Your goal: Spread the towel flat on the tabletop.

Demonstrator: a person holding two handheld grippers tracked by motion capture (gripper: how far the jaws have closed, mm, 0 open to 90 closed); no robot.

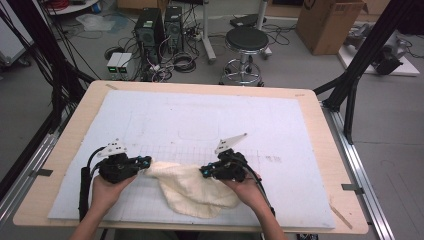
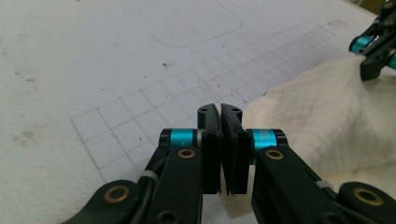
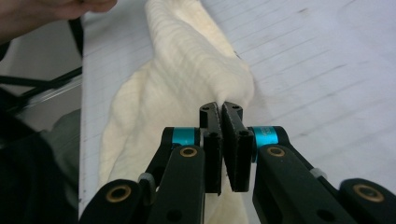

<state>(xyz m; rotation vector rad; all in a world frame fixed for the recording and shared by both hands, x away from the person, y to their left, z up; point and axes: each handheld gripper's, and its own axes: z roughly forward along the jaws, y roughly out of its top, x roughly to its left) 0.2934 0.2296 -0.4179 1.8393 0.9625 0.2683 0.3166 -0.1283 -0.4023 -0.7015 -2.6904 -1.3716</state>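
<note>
A cream towel point(image 1: 192, 190) lies crumpled on the white mat point(image 1: 200, 115) near the table's front edge. My left gripper point(image 1: 146, 162) is at the towel's pointed left corner. In the left gripper view its jaws point(image 2: 220, 109) stand shut, with the towel point(image 2: 322, 116) edge meeting them on the right. My right gripper point(image 1: 204, 171) is at the towel's upper right part. In the right gripper view it point(image 3: 221, 107) is shut on a raised fold of the towel point(image 3: 187, 79). The right gripper point(image 2: 373, 46) also shows far off in the left gripper view.
The mat carries a faint drawn grid point(image 1: 200, 152) and covers most of the wooden table point(image 1: 70, 130). Beyond the far edge stand a stool point(image 1: 246, 40), computer towers point(image 1: 155, 30) with cables and a cardboard box point(image 1: 330, 20). Black frame legs point(image 1: 360, 60) flank the table.
</note>
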